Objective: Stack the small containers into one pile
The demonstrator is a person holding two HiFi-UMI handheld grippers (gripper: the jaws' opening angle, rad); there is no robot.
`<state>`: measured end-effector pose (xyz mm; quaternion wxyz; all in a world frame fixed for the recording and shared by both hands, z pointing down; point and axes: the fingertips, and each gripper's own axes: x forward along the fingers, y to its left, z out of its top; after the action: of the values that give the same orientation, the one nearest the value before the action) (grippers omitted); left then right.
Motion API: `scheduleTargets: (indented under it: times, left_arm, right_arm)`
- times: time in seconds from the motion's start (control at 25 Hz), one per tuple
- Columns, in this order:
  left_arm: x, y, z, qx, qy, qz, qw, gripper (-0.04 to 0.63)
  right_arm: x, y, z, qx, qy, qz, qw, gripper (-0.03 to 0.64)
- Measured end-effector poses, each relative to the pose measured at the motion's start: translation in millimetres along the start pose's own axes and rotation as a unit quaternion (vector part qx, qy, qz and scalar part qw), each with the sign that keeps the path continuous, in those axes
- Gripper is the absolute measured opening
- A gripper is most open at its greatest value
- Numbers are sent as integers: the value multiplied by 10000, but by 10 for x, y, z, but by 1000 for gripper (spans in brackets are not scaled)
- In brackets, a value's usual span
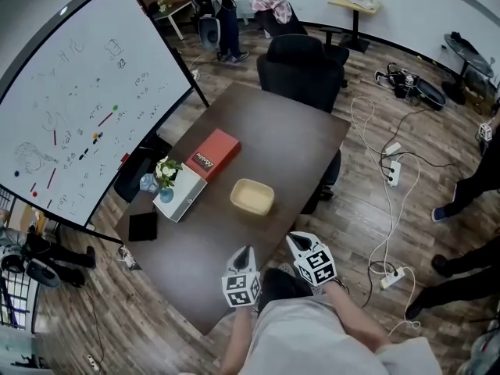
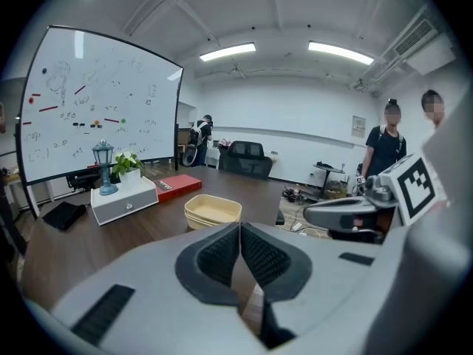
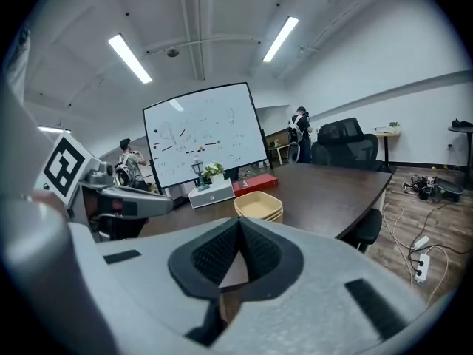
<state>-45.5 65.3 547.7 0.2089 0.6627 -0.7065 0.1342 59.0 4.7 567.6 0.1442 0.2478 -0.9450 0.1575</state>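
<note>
Looks done already. Can see just one pile of small containers (image 1: 252,197), sitting out in the middle of the table (image 1: 289,143), a bit toward its right side. Can't find any loose ones anywhere else on the table, so probably nothing left to stack.

Both tongs squeezed shut, with nothing inside: left gripper (image 1: 248,250) and right gripper (image 1: 295,241), side by side at the near edge of the table, well apart from the pile.

Counting now. At least two tubs in the pile, going by the rims, maybe three; hard to tell. Beyond it, to the left: one red box (image 1: 212,153), one white box (image 1: 181,192) with one plant (image 1: 166,170) and one little lamp (image 1: 148,183) on top. One flat black thing (image 1: 143,226) at the left end. One whiteboard (image 1: 70,108) further left. One black chair (image 1: 301,69) at the far end.
</note>
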Motion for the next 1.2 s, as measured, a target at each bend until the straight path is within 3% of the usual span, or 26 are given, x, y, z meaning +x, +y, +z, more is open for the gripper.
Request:
scheduleTargets:
  times: [1.2]
  left_arm:
    - [-57, 61, -14, -51, -17, 116, 9999, 8]
  right_arm:
    - [-122, -30, -57, -82, -6, -43, 10000, -5]
